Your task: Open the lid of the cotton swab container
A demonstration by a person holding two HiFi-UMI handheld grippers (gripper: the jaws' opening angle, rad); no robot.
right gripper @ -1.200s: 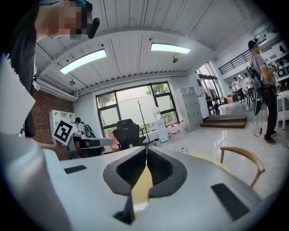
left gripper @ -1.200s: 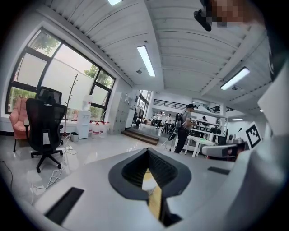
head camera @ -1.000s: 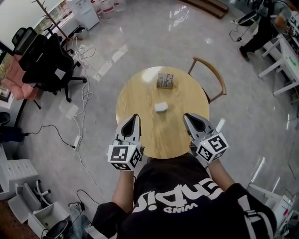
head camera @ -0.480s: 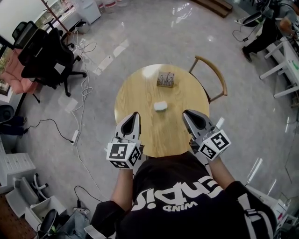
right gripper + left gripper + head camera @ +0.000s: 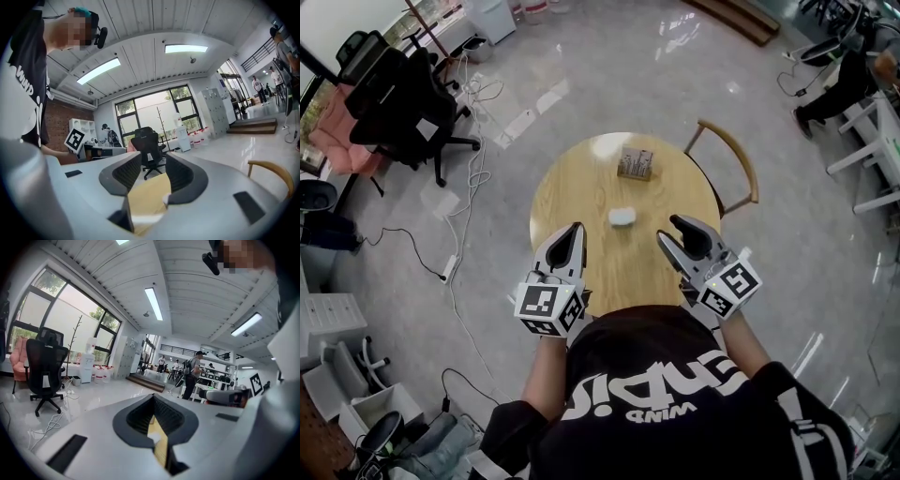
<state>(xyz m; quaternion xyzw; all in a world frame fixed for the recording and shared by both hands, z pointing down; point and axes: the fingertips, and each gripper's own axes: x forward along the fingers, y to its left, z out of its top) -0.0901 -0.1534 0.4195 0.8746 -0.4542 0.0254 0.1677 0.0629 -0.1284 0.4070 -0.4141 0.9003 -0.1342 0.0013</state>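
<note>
A small white lidded container [image 5: 622, 217] lies near the middle of the round wooden table [image 5: 581, 197]. My left gripper [image 5: 574, 231] hovers over the table's near left part, left of the container and apart from it, its jaws shut with nothing in them. My right gripper [image 5: 672, 233] is at the near right, also apart from the container. Its jaws have just been opening and stand open with nothing between them. In the left gripper view the shut jaws [image 5: 153, 398] show only a sliver of tabletop. In the right gripper view the open gripper [image 5: 153, 164] frames bare tabletop [image 5: 146, 199]; the container is hidden there.
A small brown holder with upright pieces [image 5: 634, 163] stands at the table's far side. A wooden chair [image 5: 733, 157] is tucked in at the far right. A black office chair [image 5: 394, 89] and floor cables [image 5: 469, 197] are off to the left.
The right gripper's jaws were together and now stand apart. It has also turned slightly towards the table's middle. The left gripper has kept still and shut.
</note>
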